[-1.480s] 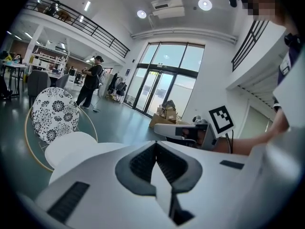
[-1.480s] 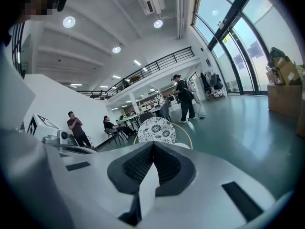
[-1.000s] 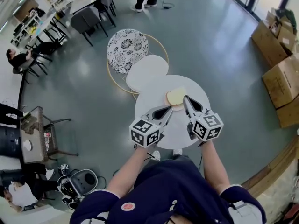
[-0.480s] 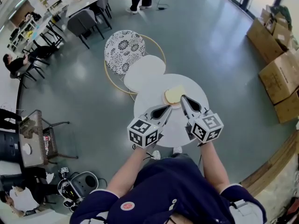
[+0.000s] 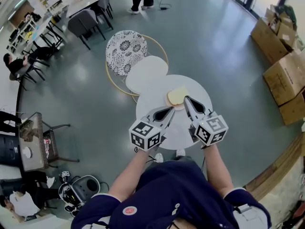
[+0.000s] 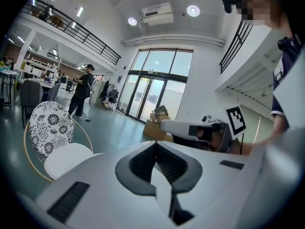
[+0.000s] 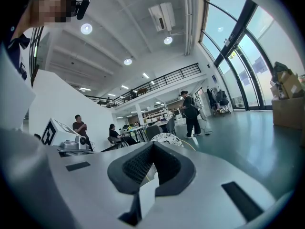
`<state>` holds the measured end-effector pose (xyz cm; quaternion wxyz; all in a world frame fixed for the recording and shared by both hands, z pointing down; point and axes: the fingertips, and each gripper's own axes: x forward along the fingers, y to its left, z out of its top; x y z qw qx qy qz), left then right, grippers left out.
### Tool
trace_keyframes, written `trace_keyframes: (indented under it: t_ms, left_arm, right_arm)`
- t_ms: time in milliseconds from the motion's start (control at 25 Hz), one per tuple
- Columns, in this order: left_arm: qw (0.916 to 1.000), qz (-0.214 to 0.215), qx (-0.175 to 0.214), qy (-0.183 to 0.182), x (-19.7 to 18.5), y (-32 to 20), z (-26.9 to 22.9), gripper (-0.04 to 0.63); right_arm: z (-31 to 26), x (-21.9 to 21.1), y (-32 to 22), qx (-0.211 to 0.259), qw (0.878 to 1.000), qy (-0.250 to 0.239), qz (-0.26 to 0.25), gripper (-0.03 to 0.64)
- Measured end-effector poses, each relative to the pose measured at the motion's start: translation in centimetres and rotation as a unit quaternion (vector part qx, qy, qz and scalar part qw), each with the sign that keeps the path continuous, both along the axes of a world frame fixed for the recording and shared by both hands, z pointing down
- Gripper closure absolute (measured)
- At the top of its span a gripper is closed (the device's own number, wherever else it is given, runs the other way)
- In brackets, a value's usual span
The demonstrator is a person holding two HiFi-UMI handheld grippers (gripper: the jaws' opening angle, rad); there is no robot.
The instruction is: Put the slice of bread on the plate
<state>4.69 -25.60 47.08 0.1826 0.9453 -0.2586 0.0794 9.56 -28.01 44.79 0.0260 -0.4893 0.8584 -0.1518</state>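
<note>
A pale tan slice of bread (image 5: 177,96) is over the far part of the round white table (image 5: 157,92). My right gripper (image 5: 186,98) is shut, its tips pinching the bread's near right edge. In the right gripper view a cream sliver of bread (image 7: 149,171) shows behind the meeting pads. My left gripper (image 5: 172,110) is also shut, with nothing in it, and points at the bread from the near left, a little short of it. On the white table top I cannot make out a plate.
Just beyond the table stands a chair with a gold ring frame, a patterned back (image 5: 127,52) and a white seat (image 5: 147,74). Cardboard boxes (image 5: 282,56) are stacked at the right. People sit and stand at desks far left and at the back.
The bread and both grippers keep the same places relative to each other. The whole view has shifted slightly; the right gripper with the bread looks a touch higher.
</note>
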Motion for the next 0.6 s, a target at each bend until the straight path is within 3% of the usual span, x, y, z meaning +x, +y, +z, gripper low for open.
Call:
trace_keyframes:
  t_ms: [600]
  left_arm:
    - [1.0000,0.001,-0.003,0.005,0.44,0.50,-0.14,0.589]
  right_arm:
    - [-0.74,0.29,0.36,0.005,1.000,-0.002,0.001,0.612]
